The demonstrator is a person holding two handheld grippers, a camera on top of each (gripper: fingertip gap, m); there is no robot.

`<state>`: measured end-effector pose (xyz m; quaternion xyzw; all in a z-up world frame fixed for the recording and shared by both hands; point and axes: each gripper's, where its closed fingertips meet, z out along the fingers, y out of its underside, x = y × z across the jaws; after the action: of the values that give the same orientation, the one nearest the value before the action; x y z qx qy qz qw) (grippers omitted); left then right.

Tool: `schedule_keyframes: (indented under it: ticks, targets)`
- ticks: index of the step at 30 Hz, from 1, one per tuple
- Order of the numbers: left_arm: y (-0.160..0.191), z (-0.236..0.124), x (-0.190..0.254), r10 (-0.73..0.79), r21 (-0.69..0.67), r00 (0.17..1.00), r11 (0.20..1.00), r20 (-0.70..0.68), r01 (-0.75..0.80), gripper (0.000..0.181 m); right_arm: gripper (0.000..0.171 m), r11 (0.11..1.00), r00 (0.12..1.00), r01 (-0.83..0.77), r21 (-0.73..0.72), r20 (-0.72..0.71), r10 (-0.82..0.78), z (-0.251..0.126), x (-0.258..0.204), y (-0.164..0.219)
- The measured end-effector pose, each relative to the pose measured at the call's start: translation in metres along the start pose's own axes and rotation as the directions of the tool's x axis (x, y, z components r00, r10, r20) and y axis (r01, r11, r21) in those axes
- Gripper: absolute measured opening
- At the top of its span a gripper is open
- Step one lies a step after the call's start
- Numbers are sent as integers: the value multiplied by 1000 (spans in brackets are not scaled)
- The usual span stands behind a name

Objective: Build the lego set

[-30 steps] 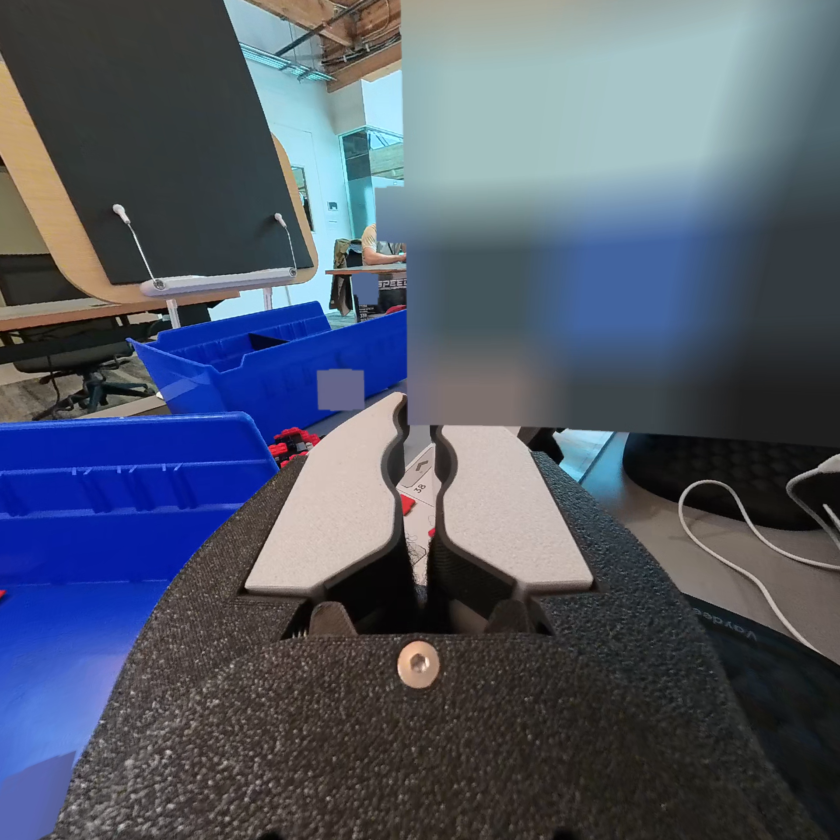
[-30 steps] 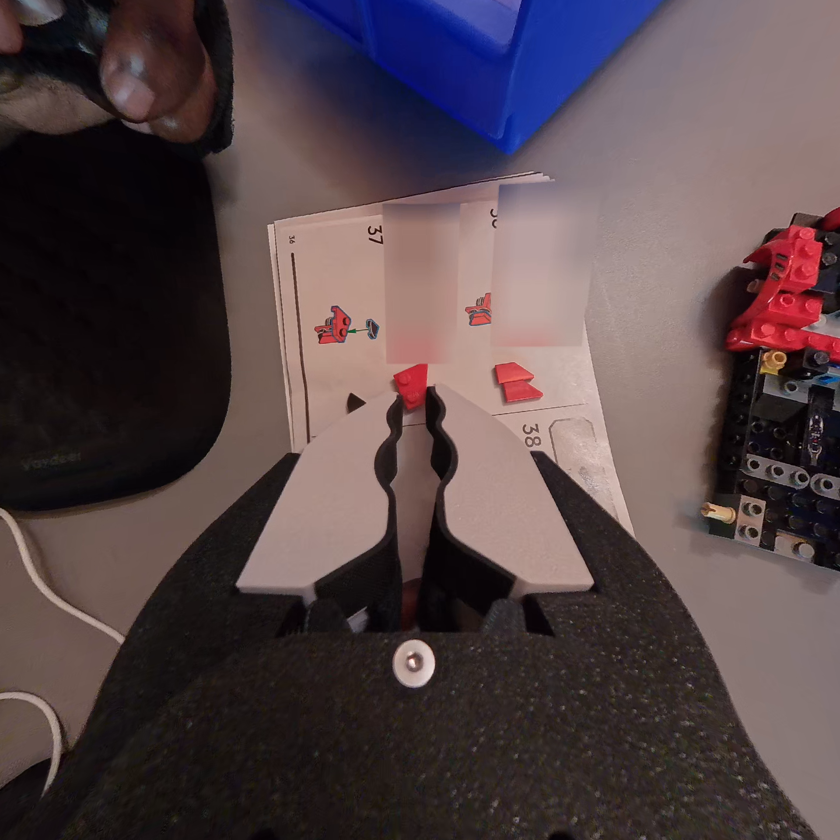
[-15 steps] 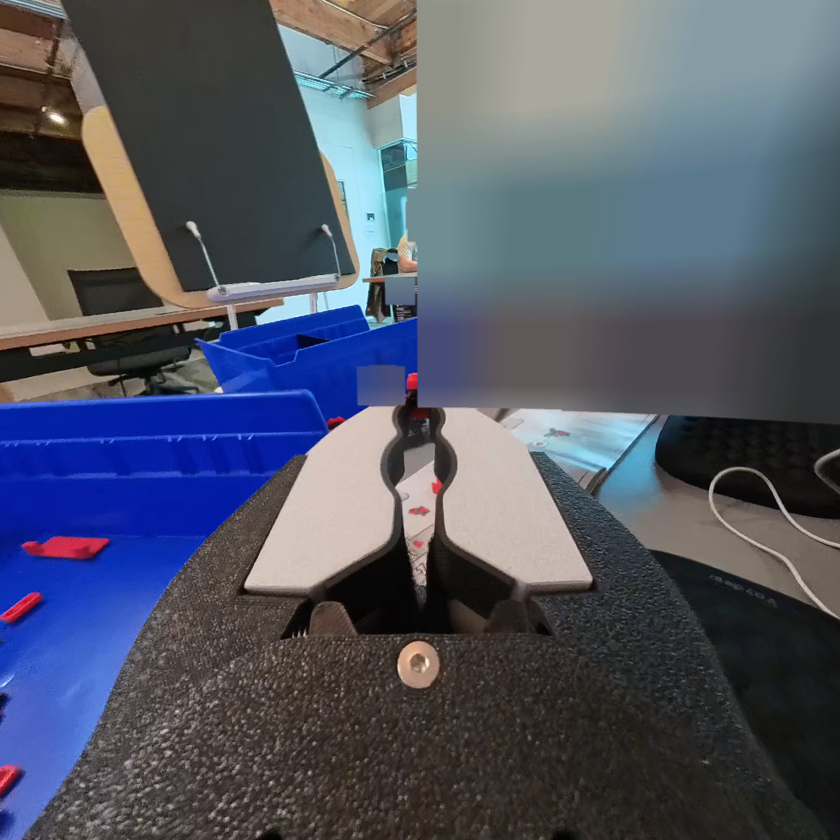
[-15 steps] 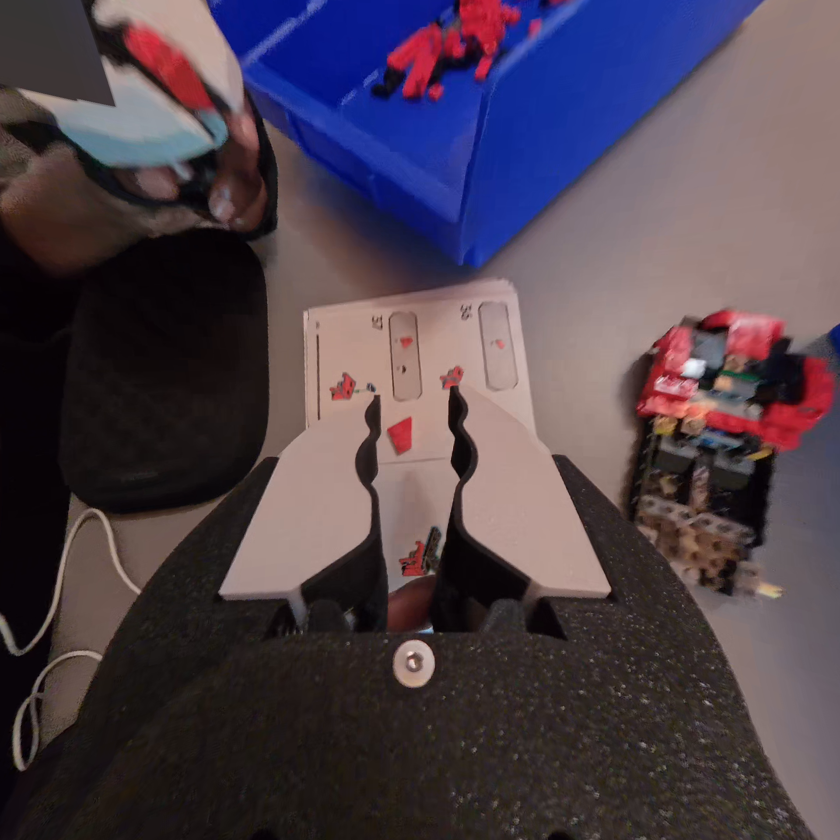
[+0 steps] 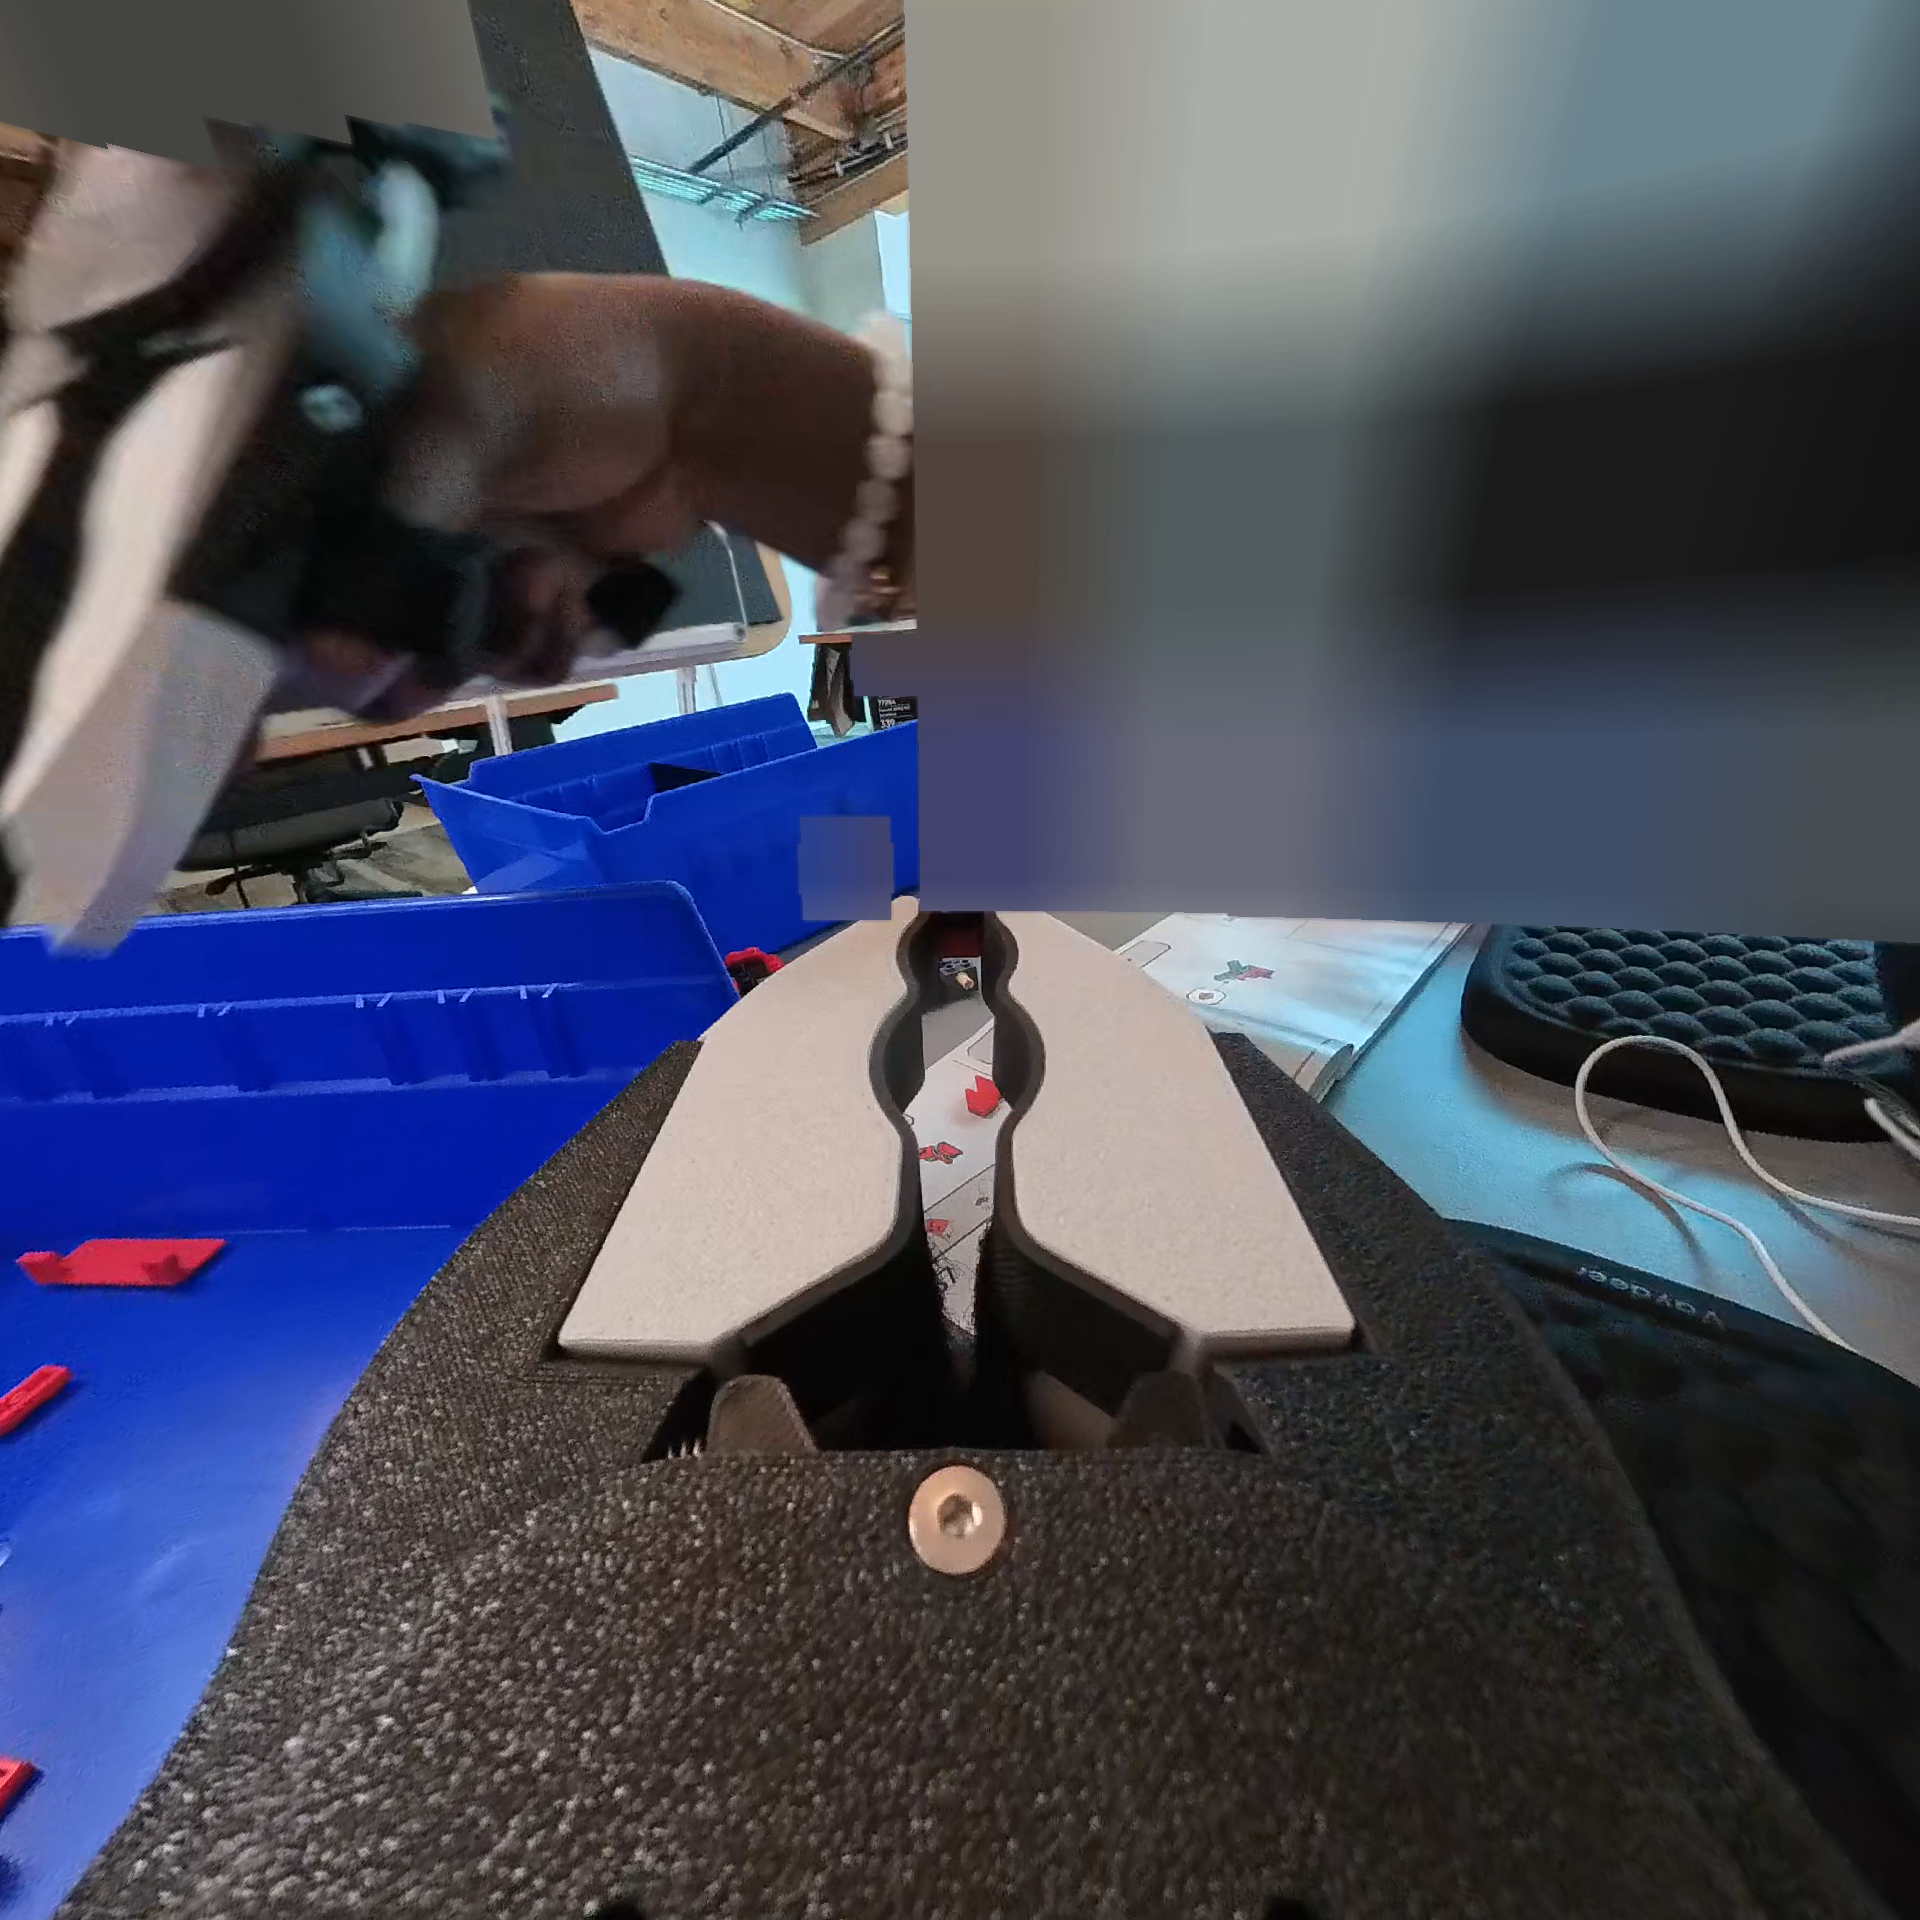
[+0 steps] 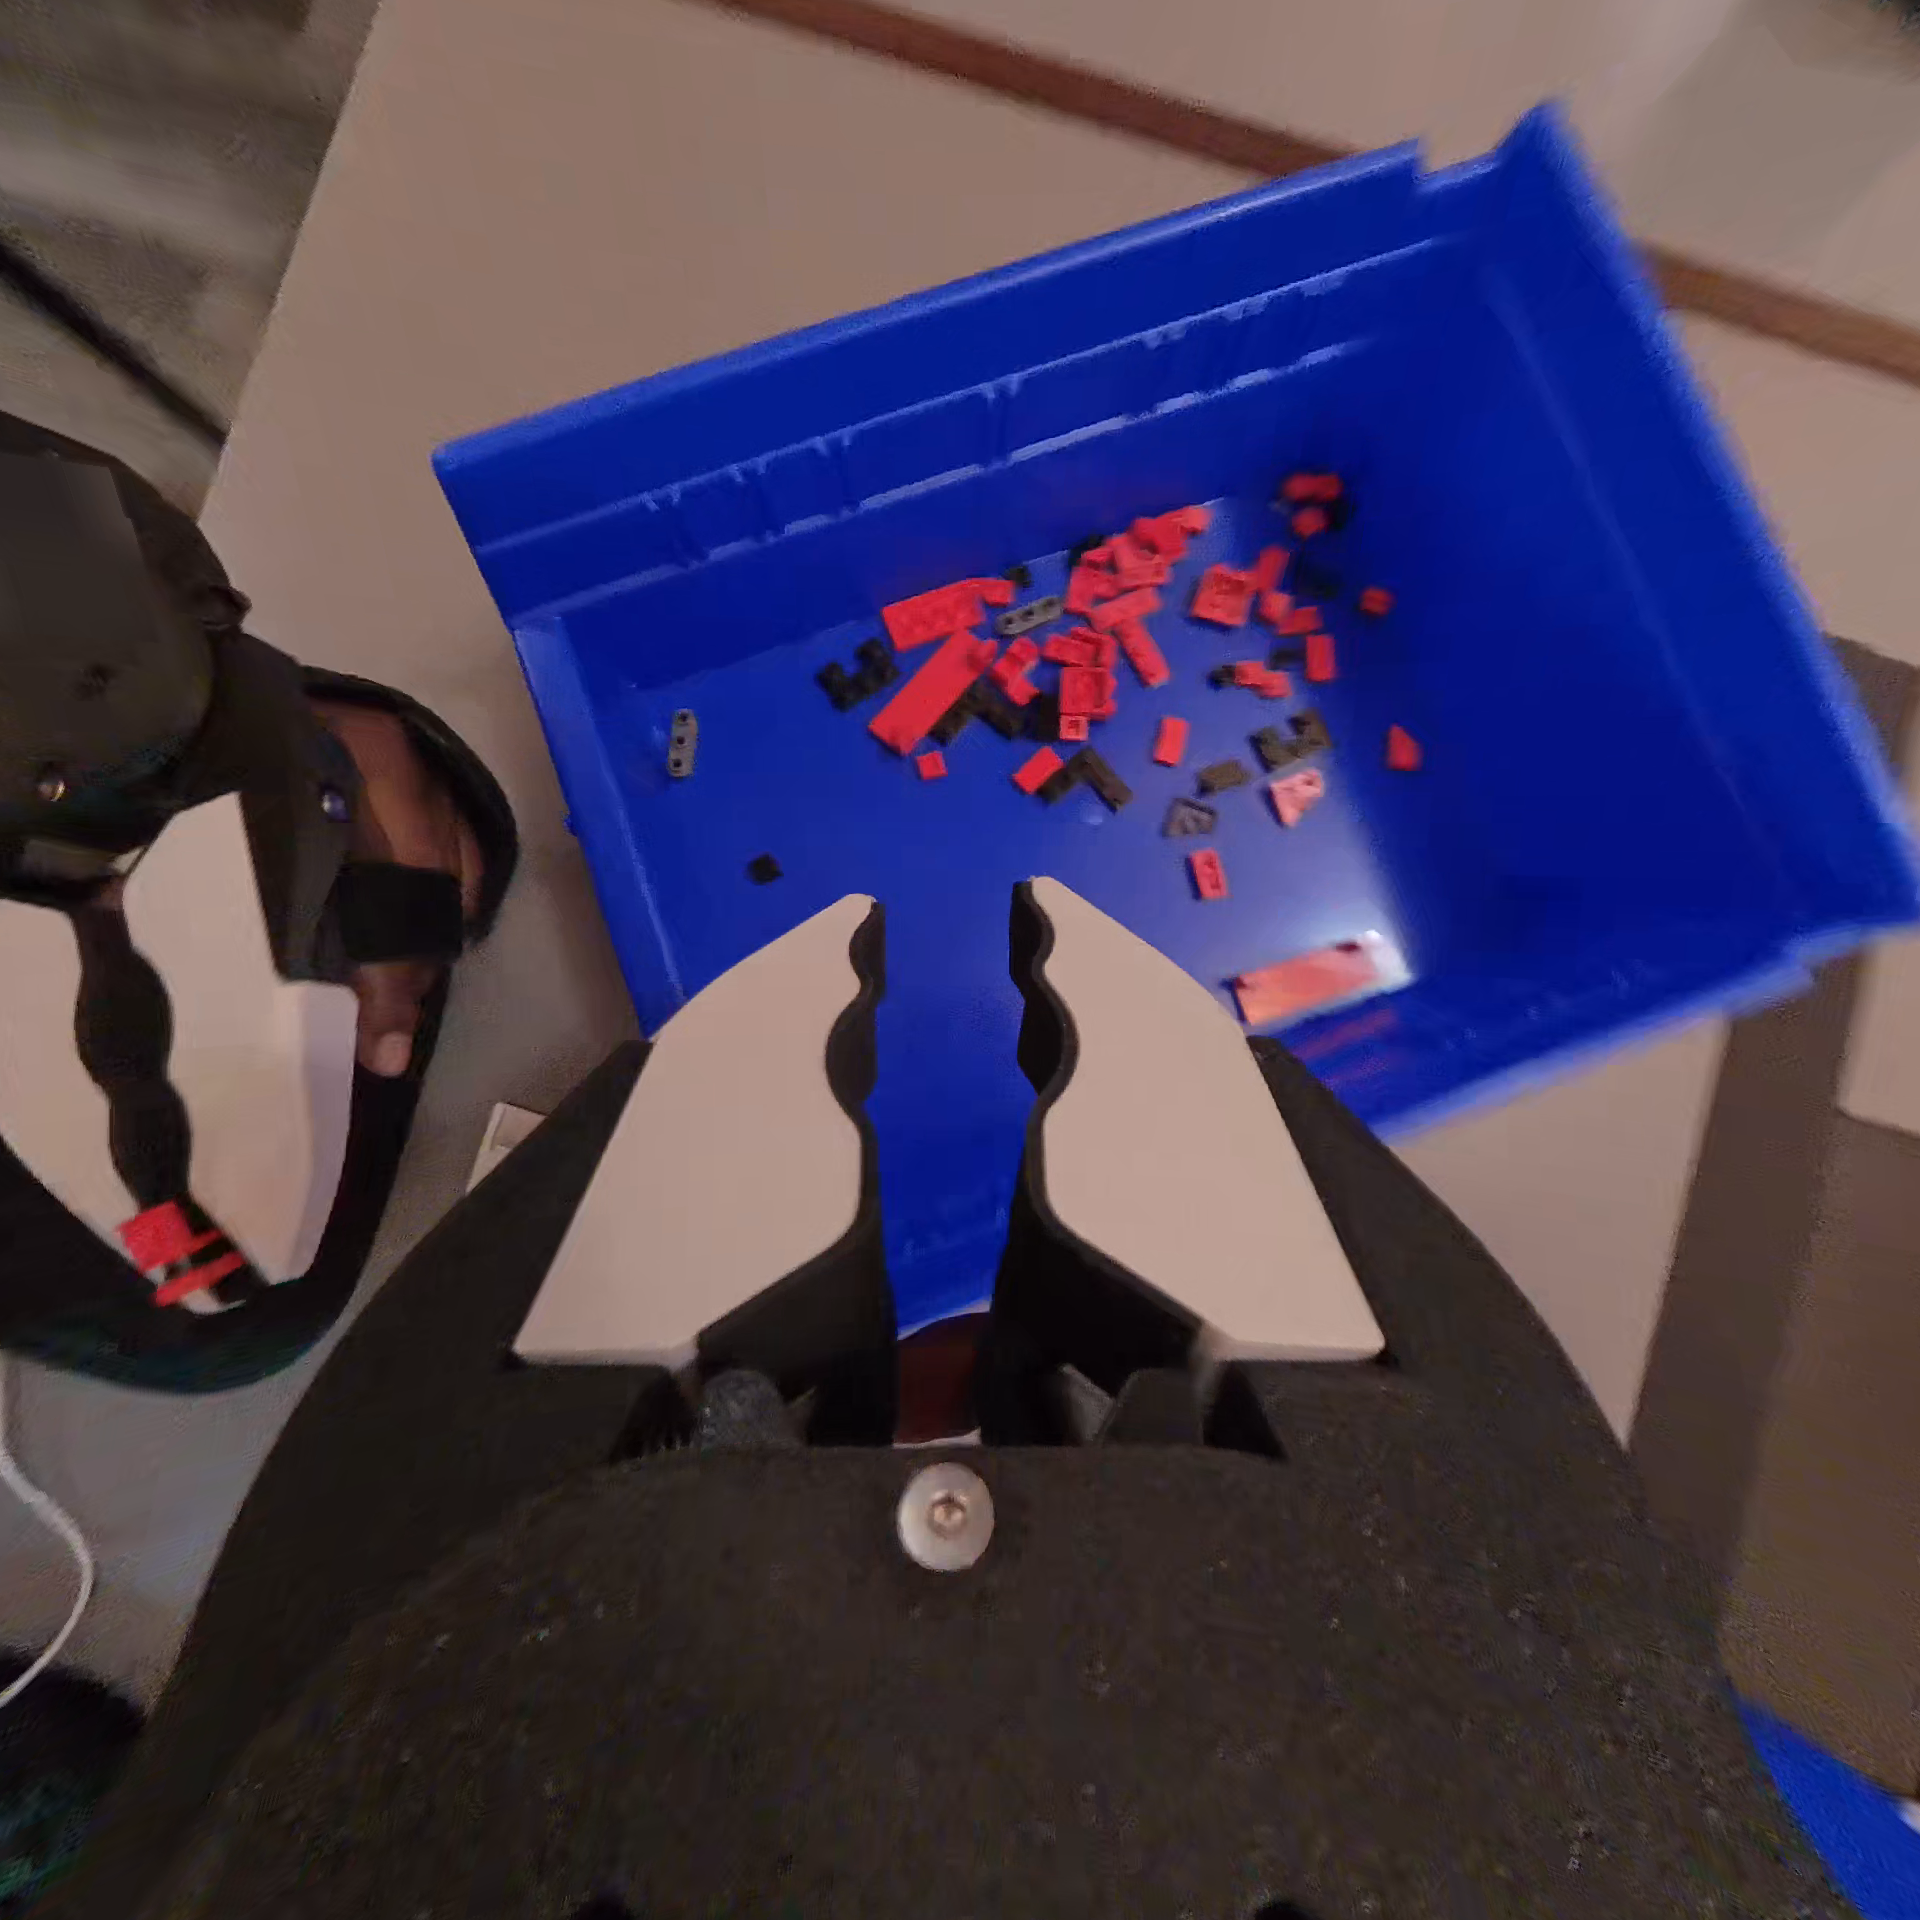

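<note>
Loose red and black lego pieces (image 6: pixel 1101 665) scattered on blue bin (image 6: pixel 1621 540) floor, small red piece (image 6: pixel 171 1252) in left gripper's jaws

bricks (image 6: pixel 1101 644) in bin (image 6: pixel 1621 582) — tongs (image 6: pixel 943 904) above

My left tool (image 5: pixel 956 940) sits low over the tabletop (image 5: pixel 1475 1132), its two grey fingers (image 5: pixel 790 1132) nearly together with only a narrow wavy gap between them. Through that gap I see the instruction booklet (image 5: pixel 1309 987) lying flat, with a small red Lego piece (image 5: pixel 980 1094) resting on the page. At nine o'clock is a blue bin (image 5: pixel 343 1029); loose red Lego pieces (image 5: pixel 120 1260) lie on its floor. A second blue bin (image 5: pixel 644 810) stands beyond it at eleven o'clock. The right tool (image 5: pixel 94 665), blurred, hangs at ten o'clock, gripped by a hand (image 5: pixel 623 416). At three o'clock lie a black pad (image 5: pixel 1683 1008) and a white cable (image 5: pixel 1714 1153).
</note>
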<state>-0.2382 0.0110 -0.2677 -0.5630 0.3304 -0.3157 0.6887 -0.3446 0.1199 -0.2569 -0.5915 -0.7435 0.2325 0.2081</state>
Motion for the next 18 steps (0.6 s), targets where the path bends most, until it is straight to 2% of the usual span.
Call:
schedule_keyframes:
  ticks: [3,6,8,11,18]
  targets:
    - [0,0,1,17,-4,1000,1000,-1,-17,7,21,988,994,66,-142,99,-52,39,9,-4]
    - [2,0,2,30,-15,1000,999,-2,-30,7,17,970,960,173,-171,250,-128,75,-1,-7]
    - [3,0,3,33,-19,999,999,-6,-34,7,17,945,938,257,-200,288,-194,93,-1,-4]
    - [3,0,3,31,-17,1000,999,-6,-31,7,17,907,919,346,-240,279,-277,108,9,-1]
    - [2,1,5,28,-16,999,999,-16,-28,7,17,914,942,312,-258,209,-262,120,45,-11]
